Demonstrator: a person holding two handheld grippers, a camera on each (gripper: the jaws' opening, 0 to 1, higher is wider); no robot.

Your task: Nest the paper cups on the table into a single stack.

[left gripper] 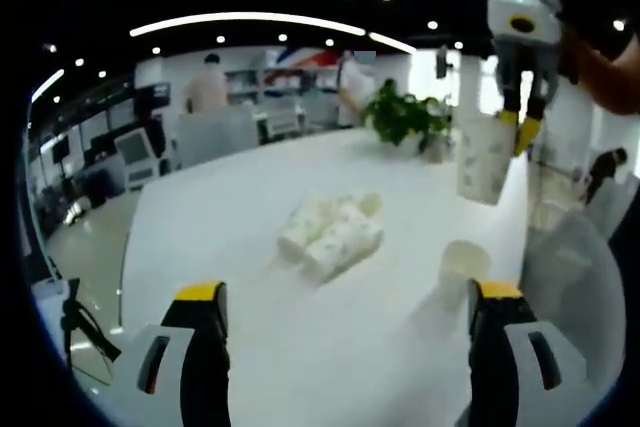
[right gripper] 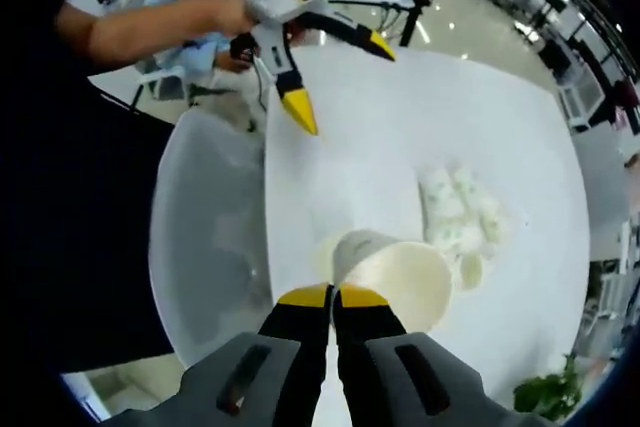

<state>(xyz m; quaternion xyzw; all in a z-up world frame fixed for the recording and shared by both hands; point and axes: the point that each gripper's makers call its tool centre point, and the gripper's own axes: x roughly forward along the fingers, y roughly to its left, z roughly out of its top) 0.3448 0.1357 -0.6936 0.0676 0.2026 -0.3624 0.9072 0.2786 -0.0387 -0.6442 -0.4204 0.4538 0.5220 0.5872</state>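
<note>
Across the white table (left gripper: 250,247) a potted plant (left gripper: 405,117) stands at the far edge, with office desks and people blurred behind it. Near the middle lie several patterned paper cups (left gripper: 330,232) on their sides, bunched so closely I cannot count them. One upright cup (left gripper: 462,265) stands just by the left gripper (left gripper: 345,297), whose jaws are spread wide and hold nothing. The right gripper (right gripper: 333,296) is pinched on the rim of a lifted cup (right gripper: 395,282), which hides part of the upright cup beneath it. A clear chair (right gripper: 205,247) sits beside the table.
</note>
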